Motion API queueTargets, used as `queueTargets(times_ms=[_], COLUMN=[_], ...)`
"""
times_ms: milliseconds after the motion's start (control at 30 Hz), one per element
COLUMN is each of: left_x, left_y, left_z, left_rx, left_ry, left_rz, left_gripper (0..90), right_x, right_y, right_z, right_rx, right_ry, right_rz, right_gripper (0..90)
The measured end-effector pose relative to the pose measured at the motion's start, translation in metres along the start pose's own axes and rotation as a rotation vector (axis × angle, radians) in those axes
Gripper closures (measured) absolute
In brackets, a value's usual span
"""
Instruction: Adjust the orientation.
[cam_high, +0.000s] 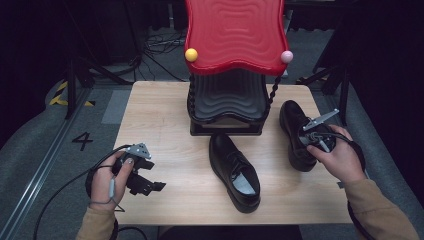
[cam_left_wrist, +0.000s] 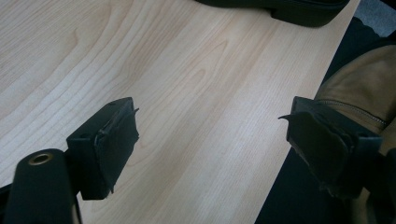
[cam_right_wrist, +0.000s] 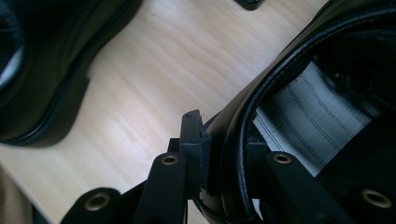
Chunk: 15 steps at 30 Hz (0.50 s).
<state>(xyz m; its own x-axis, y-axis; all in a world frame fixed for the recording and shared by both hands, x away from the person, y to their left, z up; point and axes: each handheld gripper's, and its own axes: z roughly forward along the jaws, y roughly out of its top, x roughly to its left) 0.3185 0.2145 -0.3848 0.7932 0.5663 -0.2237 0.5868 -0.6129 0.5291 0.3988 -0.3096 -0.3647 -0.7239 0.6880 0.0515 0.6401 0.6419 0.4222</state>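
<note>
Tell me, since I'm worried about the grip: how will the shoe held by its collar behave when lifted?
The right gripper pinches only the shoe by its thin collar wall, so the toe will probably sag down. The smooth glossy leather may slip.

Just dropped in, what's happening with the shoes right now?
The right claw is clamped on the collar of one black leather lace-up shoe at the right side of the pale wooden table. Its mate, the second black shoe, lies mid-table before a black-and-red wavy shoe rack. The left claw hangs open over bare wood.
</note>
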Motion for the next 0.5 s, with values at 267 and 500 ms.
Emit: queueTargets(times_ms=[267, 500], left_x=[0.000, -0.001], left_y=[0.000, 0.001], left_z=[0.000, 0.001], left_rx=[0.001, 0.004], left_ry=[-0.001, -0.005], left_rz=[0.002, 0.003], left_gripper=[17.1, 17.0], right_x=[0.030, 0.055], right_y=[-0.012, -0.023], right_z=[-0.015, -0.021], right_rx=[0.015, 0.039], right_ry=[0.010, 0.036], right_rz=[-0.070, -0.131], right_gripper=[76.6, 76.4])
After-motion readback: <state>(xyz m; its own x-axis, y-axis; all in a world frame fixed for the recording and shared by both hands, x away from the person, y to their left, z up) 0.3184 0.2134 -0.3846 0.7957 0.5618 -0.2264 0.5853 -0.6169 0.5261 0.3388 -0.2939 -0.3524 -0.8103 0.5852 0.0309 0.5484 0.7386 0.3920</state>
